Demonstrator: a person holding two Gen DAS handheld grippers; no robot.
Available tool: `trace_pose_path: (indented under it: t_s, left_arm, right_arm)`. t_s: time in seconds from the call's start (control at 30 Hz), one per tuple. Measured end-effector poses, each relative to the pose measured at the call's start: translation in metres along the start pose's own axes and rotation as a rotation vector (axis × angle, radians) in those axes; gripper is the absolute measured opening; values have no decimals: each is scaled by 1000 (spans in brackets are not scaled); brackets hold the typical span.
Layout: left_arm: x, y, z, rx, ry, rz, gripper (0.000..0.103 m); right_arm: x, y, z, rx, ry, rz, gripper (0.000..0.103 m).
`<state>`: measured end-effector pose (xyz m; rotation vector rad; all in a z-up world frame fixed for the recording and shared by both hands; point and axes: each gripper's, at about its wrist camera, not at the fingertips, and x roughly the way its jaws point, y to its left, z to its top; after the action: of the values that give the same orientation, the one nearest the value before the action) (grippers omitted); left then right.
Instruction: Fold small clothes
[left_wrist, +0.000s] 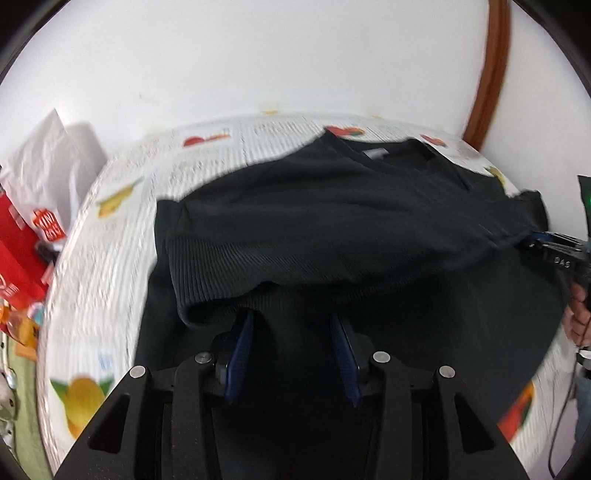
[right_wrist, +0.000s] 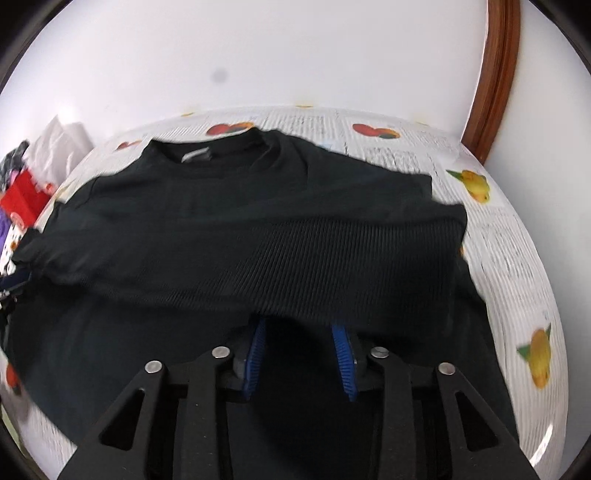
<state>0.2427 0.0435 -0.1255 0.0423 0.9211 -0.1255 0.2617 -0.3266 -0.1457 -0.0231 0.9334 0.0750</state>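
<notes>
A black ribbed-knit top (left_wrist: 332, 221) lies spread across a worktop (left_wrist: 110, 229), filling the centre of the left wrist view. Its neckline, with a pale label inside, sits at 12 o'clock; the ribbed hem is doubled back over the body toward 6 o'clock, forming a raised fold running from 9 to 3 o'clock. In the right wrist view the top (right_wrist: 240, 229) shows the same fold, collar at 11 o'clock.
</notes>
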Motion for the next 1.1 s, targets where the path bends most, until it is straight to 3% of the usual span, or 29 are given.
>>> trace_pose_path:
  t_s: [0.1, 0.27, 0.47, 0.67, 0.7, 0.73, 0.77, 0.8, 0.87, 0.97, 1.1]
  left_arm:
    - [11, 13, 26, -36, -28, 37, 40]
    - [25, 43, 45, -127, -2, 6, 40]
    - [24, 67, 46, -115, -25, 25, 40]
    - [44, 65, 54, -42, -3, 23, 40]
    - [45, 64, 54, -31, 0, 28, 40]
    - [48, 63, 55, -27, 5, 31, 33]
    - [49, 62, 55, -27, 7, 32, 25]
    - [47, 60, 55, -20, 3, 40, 13]
    - [35, 56, 55, 6, -48, 57, 10]
    - [13, 62, 54, -53, -156, 65, 10]
    - [23, 63, 60, -66, -139, 58, 10]
  right_arm:
    - [4, -11, 27, 26, -58, -10, 28]
    - [15, -32, 55, 28, -53, -29, 30]
    - [22, -49, 66, -17, -67, -68, 45]
    - [55, -60, 77, -18, -10, -51, 48]
    - [59, -60, 78, -17, -1, -45, 47]
    - [62, -60, 78, -16, 3, -43, 45]
    - [63, -59, 78, -22, 2, -51, 36]
    - [61, -59, 78, -31, -5, -53, 30]
    - [47, -60, 76, -53, -47, -25, 19]
    - [19, -74, 75, -9, -157, 54, 16]
    - [27, -85, 82, 63, -140, 49, 16]
